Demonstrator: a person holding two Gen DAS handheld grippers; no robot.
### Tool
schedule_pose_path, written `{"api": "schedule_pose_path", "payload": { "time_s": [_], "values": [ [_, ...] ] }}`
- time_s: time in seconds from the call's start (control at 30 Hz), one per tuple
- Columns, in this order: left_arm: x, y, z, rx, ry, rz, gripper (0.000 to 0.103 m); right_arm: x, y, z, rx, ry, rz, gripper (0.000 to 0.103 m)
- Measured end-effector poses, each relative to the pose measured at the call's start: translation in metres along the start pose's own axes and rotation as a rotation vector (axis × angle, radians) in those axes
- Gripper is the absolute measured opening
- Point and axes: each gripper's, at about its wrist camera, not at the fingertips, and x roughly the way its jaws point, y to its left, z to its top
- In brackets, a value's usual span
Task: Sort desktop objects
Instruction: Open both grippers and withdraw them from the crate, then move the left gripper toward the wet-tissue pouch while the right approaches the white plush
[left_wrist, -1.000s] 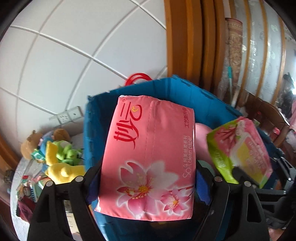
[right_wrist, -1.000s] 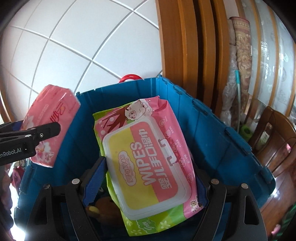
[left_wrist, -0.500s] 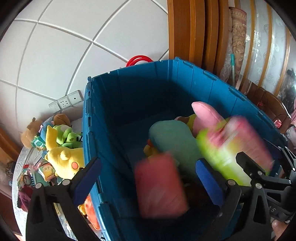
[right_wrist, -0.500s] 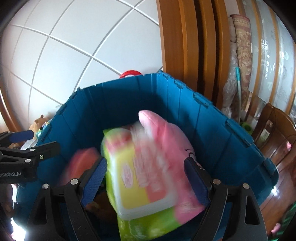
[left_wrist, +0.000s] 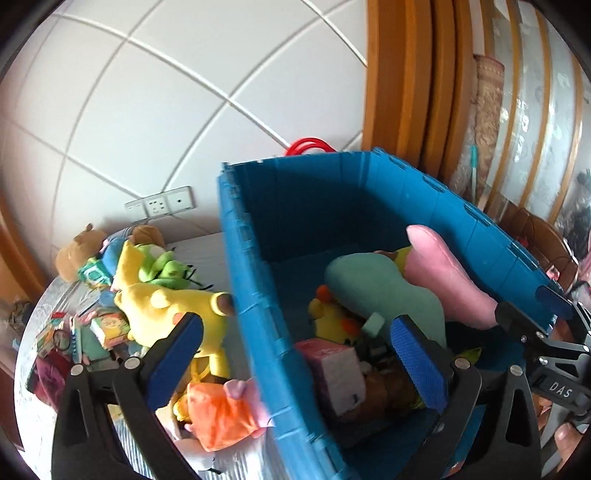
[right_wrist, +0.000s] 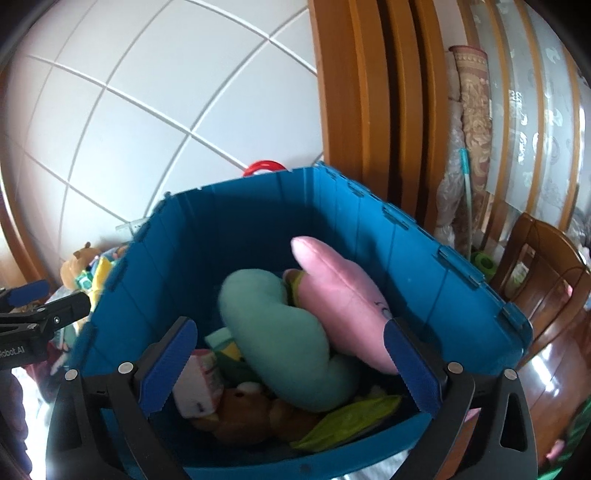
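Observation:
A blue plastic crate (left_wrist: 295, 206) (right_wrist: 417, 254) stands in front of both grippers. Inside it the pink tissue pack (left_wrist: 332, 369) (right_wrist: 197, 384) lies on end near the front. The green wipes pack (right_wrist: 351, 421) rests flat by the front wall. A teal plush (right_wrist: 280, 332) (left_wrist: 384, 288), a pink plush (right_wrist: 343, 302) (left_wrist: 450, 273) and a brown plush (right_wrist: 251, 410) also lie in the crate. My left gripper (left_wrist: 295, 350) is open over the crate's left wall, empty. My right gripper (right_wrist: 291, 362) is open above the crate's front, empty.
Left of the crate the table holds a yellow plush (left_wrist: 166, 306), a green plush (left_wrist: 162, 266), an orange plush (left_wrist: 221, 417), a brown bear (left_wrist: 74, 251) and small packets (left_wrist: 107, 325). A wall socket (left_wrist: 159, 203) is behind. A wooden chair (right_wrist: 543, 280) stands at right.
Both grippers opened. The pink tissue pack and the green wipes pack dropped from them into the crate. The left gripper shifted left over the crate's wall.

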Motion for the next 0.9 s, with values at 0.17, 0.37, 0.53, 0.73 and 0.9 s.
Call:
{"api": "schedule_pose_path", "payload": {
  "time_s": [0.17, 0.37, 0.53, 0.73, 0.9],
  "values": [
    [-0.017, 0.036, -0.02, -0.042, -0.013, 0.035, 0.103, -0.019, 0.031, -0.004, -0.025, -0.047, 0.052, 0.103],
    [-0.032, 0.094, -0.052, -0.097, -0.001, 0.081, 0.103, -0.038, 0.085, -0.011, -0.071, -0.099, 0.127, 0.103],
    [-0.044, 0.153, -0.08, -0.151, 0.018, 0.131, 0.103, -0.041, 0.148, -0.021, -0.129, -0.083, 0.191, 0.103],
    [-0.058, 0.234, -0.125, -0.196, 0.053, 0.234, 0.103, -0.037, 0.221, -0.051, -0.183, -0.029, 0.262, 0.103],
    [-0.064, 0.296, -0.167, -0.234, 0.108, 0.275, 0.103, -0.031, 0.28, -0.08, -0.223, 0.023, 0.311, 0.103]
  ]
}}
